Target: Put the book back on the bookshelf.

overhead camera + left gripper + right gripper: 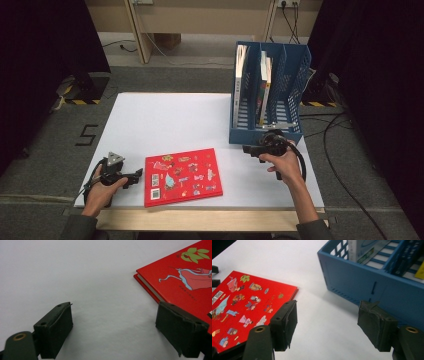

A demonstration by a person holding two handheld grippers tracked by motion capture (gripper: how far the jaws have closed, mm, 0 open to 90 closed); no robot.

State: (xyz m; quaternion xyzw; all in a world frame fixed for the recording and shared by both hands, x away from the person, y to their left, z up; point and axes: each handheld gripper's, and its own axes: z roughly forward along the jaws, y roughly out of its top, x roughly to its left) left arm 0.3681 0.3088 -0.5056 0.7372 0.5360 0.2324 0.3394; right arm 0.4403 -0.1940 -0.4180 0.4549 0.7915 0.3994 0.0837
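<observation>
While the red book point(182, 177) lies flat near the table's point(165, 120) front edge, the left gripper point(134, 177) rests just beside its left side, jaws open and empty. The right gripper point(248, 149), also open and empty, hangs between the book and the blue rack point(265, 134), which holds upright books point(264, 85).

1. A white table point(165, 120) carries a red book point(182, 177) lying flat near its front edge, cover up, with small colourful pictures on it.
2. The left gripper point(134, 177) rests on the table just beside the book's left edge, held by the left hand point(102, 189).
3. A blue file rack point(267, 95) stands at the table's right rear, with books upright in its compartments.
4. The right gripper point(248, 149), in the right hand point(285, 161), sits just in front of the rack, pointing left.
</observation>
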